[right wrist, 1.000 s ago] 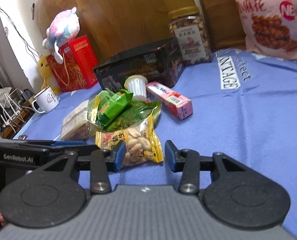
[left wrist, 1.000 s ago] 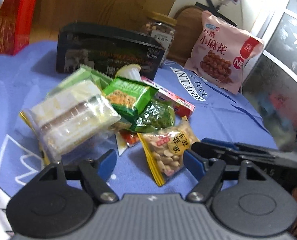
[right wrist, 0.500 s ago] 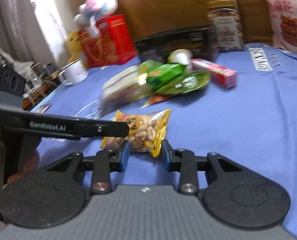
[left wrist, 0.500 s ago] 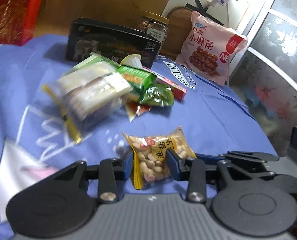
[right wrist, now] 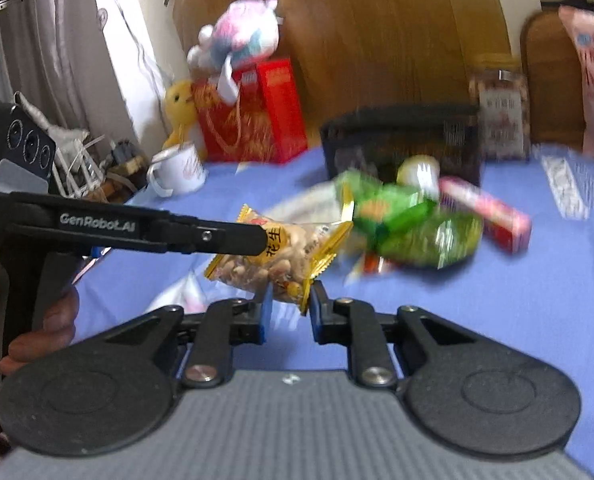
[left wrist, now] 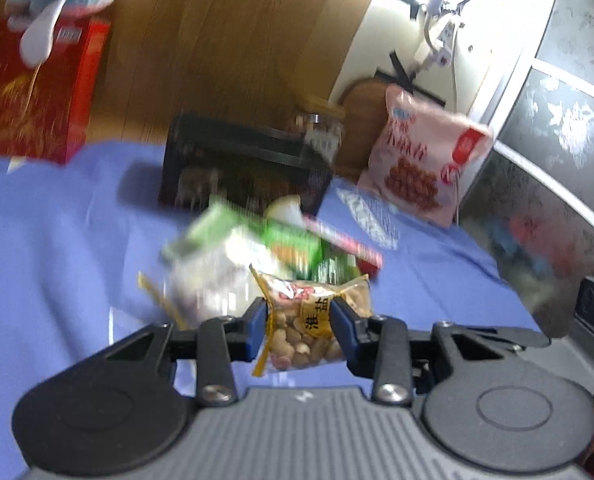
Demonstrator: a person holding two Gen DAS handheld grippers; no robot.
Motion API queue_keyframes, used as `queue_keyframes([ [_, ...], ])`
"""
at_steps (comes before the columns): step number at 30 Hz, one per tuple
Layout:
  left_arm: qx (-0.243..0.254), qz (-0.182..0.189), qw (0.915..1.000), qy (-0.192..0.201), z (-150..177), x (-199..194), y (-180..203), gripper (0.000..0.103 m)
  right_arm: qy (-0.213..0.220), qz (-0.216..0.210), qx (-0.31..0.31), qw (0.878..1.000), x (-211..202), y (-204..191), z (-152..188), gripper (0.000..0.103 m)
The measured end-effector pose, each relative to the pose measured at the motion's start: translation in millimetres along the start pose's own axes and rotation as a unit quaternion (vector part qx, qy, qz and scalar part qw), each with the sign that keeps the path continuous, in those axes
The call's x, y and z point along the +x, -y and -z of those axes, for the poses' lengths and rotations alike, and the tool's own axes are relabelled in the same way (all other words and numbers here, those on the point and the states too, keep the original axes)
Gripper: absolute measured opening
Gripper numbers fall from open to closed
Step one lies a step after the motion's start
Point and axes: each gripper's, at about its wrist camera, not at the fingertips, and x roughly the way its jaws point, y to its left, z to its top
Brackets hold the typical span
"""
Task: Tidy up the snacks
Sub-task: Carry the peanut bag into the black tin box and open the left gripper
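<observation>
Both tongs grip one peanut packet [left wrist: 311, 322] above the blue-covered bench [left wrist: 49, 248]: the left tongs [left wrist: 297, 326] are clamped across its middle, and the right tongs [right wrist: 289, 305], whose jaws have just been closing, pinch its lower corner. Behind it lies a blurred heap of snack packs [right wrist: 401, 224] (green wrappers on top). Farther back stand a black box [right wrist: 401, 140], a jar [right wrist: 501, 116] and a pink bag [left wrist: 421, 160].

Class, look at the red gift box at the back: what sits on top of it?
A pink, white and blue plush toy sits on the red gift box. The toy covers part of the box's top edge, so anything beneath it stays unseen.
</observation>
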Motion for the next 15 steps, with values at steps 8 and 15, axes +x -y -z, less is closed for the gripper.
queue_keyframes([
  [8, 0.013, -0.008, 0.999, 0.041, -86, 56, -8, 0.036, 0.071, 0.041, -0.034, 0.996, 35, 30, -72, 0.022],
  [15, 0.008, -0.031, 0.9988, 0.036, -140, 132, -37, 0.036, 0.071, 0.061, -0.013, 0.996, 90, 83, -117, 0.023],
])
